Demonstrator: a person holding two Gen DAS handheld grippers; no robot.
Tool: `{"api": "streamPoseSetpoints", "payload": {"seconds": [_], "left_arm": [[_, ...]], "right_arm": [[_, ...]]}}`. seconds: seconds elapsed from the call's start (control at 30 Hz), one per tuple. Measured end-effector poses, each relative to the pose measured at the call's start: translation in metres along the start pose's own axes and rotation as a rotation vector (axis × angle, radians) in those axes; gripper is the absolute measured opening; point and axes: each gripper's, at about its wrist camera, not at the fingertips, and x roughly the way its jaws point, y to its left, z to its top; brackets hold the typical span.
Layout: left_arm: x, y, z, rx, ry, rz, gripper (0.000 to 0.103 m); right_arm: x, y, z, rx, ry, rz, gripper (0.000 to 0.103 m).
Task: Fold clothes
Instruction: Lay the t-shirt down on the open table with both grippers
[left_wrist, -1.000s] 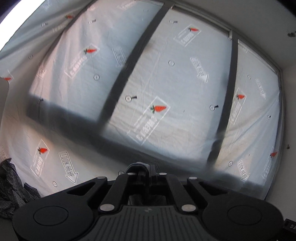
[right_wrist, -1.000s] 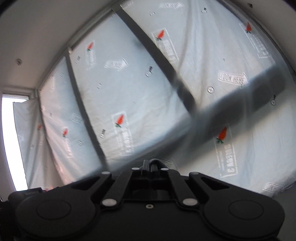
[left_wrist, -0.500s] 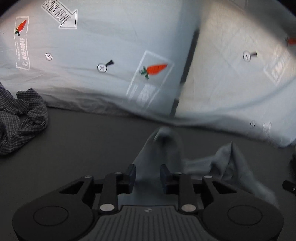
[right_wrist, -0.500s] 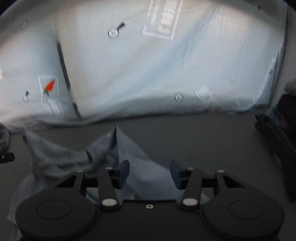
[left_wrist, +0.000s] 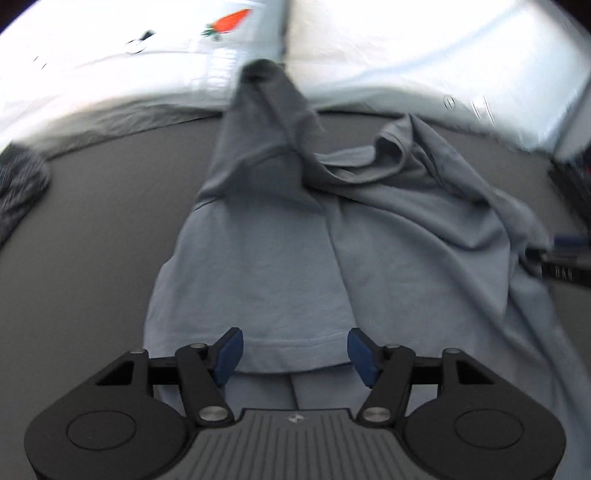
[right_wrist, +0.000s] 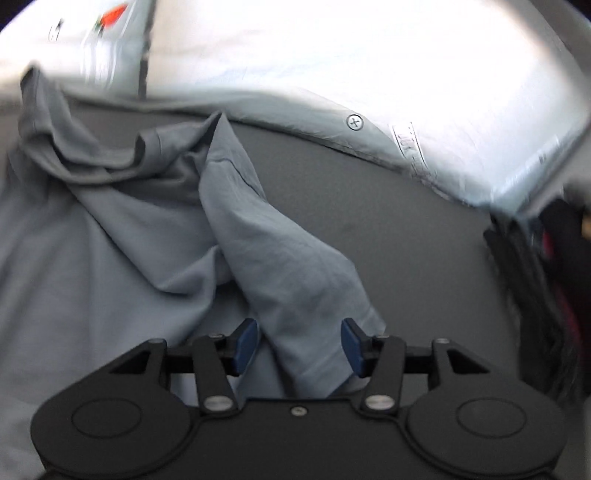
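A grey-blue T-shirt (left_wrist: 277, 266) lies rumpled on the dark grey table (left_wrist: 92, 240), one sleeve bunched toward the back. My left gripper (left_wrist: 295, 343) hovers over its near hem, its jaws opening, and the hem lies between the blue pads (left_wrist: 229, 349) without touching them. In the right wrist view the T-shirt (right_wrist: 110, 258) spreads to the left, and a folded flap of it runs down between the pads of my right gripper (right_wrist: 299, 338). That gripper's jaws are also opening, and the pads stand clear of the cloth.
A checked garment (left_wrist: 18, 188) lies at the table's left edge. A pile of dark clothes (right_wrist: 546, 280) sits at the right. A white sheet with carrot prints (left_wrist: 406, 48) hangs behind the table. A black tool part (left_wrist: 561, 273) shows at the shirt's right side.
Both grippers have swung down from facing the printed sheet to facing the table. Their jaws went from shut to open, and the shirt now lies spread below them.
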Motion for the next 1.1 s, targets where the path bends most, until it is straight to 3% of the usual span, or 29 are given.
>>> {"api": "streamPoseSetpoints", "payload": {"seconds": [0.17, 0.2, 0.23, 0.27, 0.3, 0.33, 0.43, 0.57, 0.63, 0.67, 0.7, 0.73, 0.8, 0.87, 0.97, 1.07, 1.1], "left_arm": [[0.018, -0.022, 0.001, 0.102, -0.017, 0.045, 0.067], [0.023, -0.025, 0.001, 0.117, -0.012, 0.068, 0.065], [0.025, -0.025, 0.002, 0.108, -0.010, 0.076, 0.045], [0.027, -0.024, 0.003, 0.094, -0.009, 0.080, 0.026], [0.029, -0.023, 0.005, 0.080, -0.007, 0.084, 0.012], [0.028, -0.020, 0.010, 0.060, -0.012, 0.100, 0.007], [0.012, 0.000, 0.026, 0.035, -0.099, 0.203, 0.004], [-0.007, 0.062, 0.059, -0.052, -0.217, 0.427, 0.005], [-0.012, 0.114, 0.076, -0.227, -0.238, 0.576, 0.010], [-0.015, 0.138, 0.081, -0.330, -0.231, 0.624, 0.014], [-0.018, 0.161, 0.085, -0.431, -0.222, 0.666, 0.013], [-0.023, 0.177, 0.086, -0.506, -0.227, 0.674, 0.013], [-0.033, 0.188, 0.086, -0.549, -0.266, 0.620, 0.020], [-0.037, 0.179, 0.085, -0.503, -0.281, 0.534, 0.036], [-0.022, 0.145, 0.090, -0.409, -0.259, 0.355, 0.039], [0.003, 0.114, 0.089, -0.376, -0.218, 0.181, 0.039], [0.016, 0.105, 0.089, -0.366, -0.190, 0.141, 0.039]], "right_arm": [[0.016, -0.003, 0.004, -0.080, 0.028, 0.022, 0.049], [0.017, -0.005, 0.005, -0.093, 0.026, 0.030, 0.036], [0.019, -0.008, 0.007, -0.100, 0.022, 0.036, 0.011], [0.020, -0.011, 0.010, -0.098, 0.020, 0.032, 0.004], [0.022, -0.016, 0.014, -0.085, 0.016, 0.020, 0.004], [0.024, -0.022, 0.019, -0.066, 0.007, 0.007, 0.004], [0.028, -0.050, 0.038, 0.000, -0.037, -0.070, 0.002], [0.042, -0.093, 0.064, 0.098, -0.066, -0.178, 0.003], [0.047, -0.107, 0.072, 0.125, -0.067, -0.202, 0.009], [0.047, -0.109, 0.075, 0.117, -0.077, -0.221, 0.017], [0.044, -0.108, 0.076, 0.113, -0.089, -0.242, 0.038], [0.040, -0.107, 0.076, 0.117, -0.104, -0.249, 0.051], [0.030, -0.102, 0.073, 0.142, -0.136, -0.183, 0.051], [0.024, -0.091, 0.070, 0.162, -0.149, -0.065, 0.051], [0.025, -0.063, 0.072, 0.186, -0.135, 0.153, 0.047], [0.037, -0.034, 0.082, 0.237, -0.112, 0.366, 0.030], [0.043, -0.023, 0.086, 0.245, -0.102, 0.419, 0.018]]}}
